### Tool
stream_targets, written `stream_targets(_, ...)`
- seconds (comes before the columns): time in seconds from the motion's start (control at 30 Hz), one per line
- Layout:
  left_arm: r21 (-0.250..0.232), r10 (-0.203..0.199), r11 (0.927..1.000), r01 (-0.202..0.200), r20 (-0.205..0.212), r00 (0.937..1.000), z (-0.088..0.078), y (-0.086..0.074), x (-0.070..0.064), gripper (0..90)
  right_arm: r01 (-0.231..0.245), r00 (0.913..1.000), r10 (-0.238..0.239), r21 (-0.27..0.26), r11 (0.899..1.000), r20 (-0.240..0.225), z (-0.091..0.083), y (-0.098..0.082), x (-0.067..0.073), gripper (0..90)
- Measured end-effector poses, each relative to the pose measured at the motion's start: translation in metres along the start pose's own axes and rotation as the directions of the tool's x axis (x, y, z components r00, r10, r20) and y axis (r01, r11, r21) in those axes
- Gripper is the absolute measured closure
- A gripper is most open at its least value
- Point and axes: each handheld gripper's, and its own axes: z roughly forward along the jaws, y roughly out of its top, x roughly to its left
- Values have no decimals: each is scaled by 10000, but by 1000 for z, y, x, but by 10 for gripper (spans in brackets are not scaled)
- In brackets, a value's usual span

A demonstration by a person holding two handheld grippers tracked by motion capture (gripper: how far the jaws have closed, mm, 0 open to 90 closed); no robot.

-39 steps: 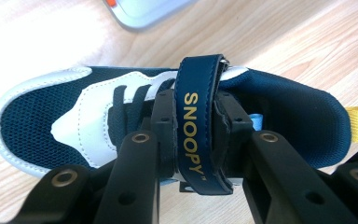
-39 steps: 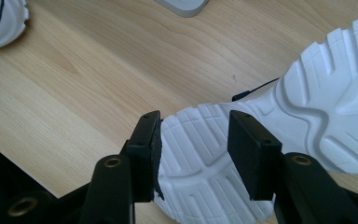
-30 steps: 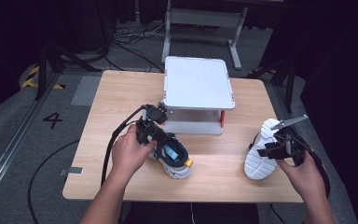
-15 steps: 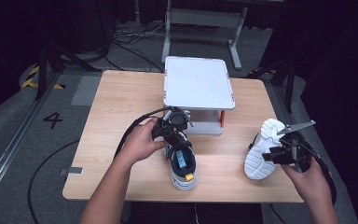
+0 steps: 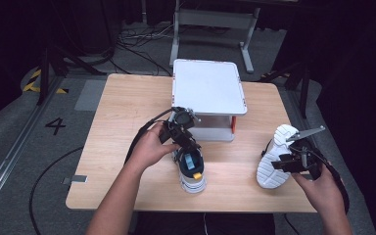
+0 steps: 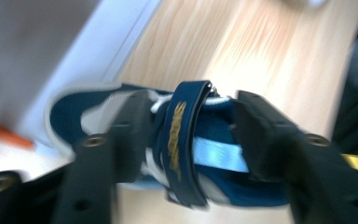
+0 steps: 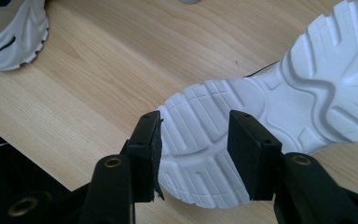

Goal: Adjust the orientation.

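Note:
A blue and white shoe stands upright on the wooden table, toe toward the front edge. My left gripper holds it from behind at the top. In the left gripper view the jaws clamp the upper on both sides of a dark blue strap with gold lettering. A second shoe lies sole-up at the right. My right gripper stands open just over its white sole, jaws spread above the toe end.
A white two-level stand with an orange leg sits at the table's back middle, just behind the left hand. Cables trail off the left side. Bare wood lies between the two shoes. The upright shoe's toe shows at the right gripper view's top left.
The left gripper has swung the blue shoe round so its toe faces the front edge, and shifted it right toward the stand. The right gripper has edged slightly along the upturned sole.

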Motion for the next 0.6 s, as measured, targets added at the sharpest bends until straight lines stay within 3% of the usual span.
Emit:
stream_targets(0.07, -18, -1053, 9944, 1053, -10, 9944, -10, -2, -10, 451, 20, 10000, -20, -77, 10000, 10, -1, 2, 0, 556)
stream_targets(0.1, -18, -1053, 9944, 1053, -10, 9944, -10, -2, -10, 451, 84, 10000, -84, -122, 9999, -12, -2, 4, -1, 555)
stream_targets(0.17, 52, -1322, 9912, 1322, 43, 9912, -18, -6, -28, 450, 116, 9999, -117, -149, 9998, -46, -2, 7, 0, 553)
stream_targets(0.27, 369, -1505, 9875, 1530, -617, 9867, -13, -8, -55, 440, 378, 9992, -380, -193, 9991, -107, 0, 12, 2, 551)
stream_targets(0.33, 917, -1558, 9820, 1651, -1007, 9826, 2, -9, -71, 446, 626, 9978, -630, -192, 9979, -201, 1, 18, 6, 546)
stream_targets(0.47, 1881, -1314, 9705, 1508, -1114, 9850, 28, -11, -80, 452, 885, 9958, -893, -352, 9955, -223, 0, 24, 10, 535)
stream_targets(0.6, 2106, -1772, 9568, 2005, -1242, 9763, 40, -17, -78, 511, 1137, 9929, -1152, -493, 9923, -285, 0, 30, 12, 531)
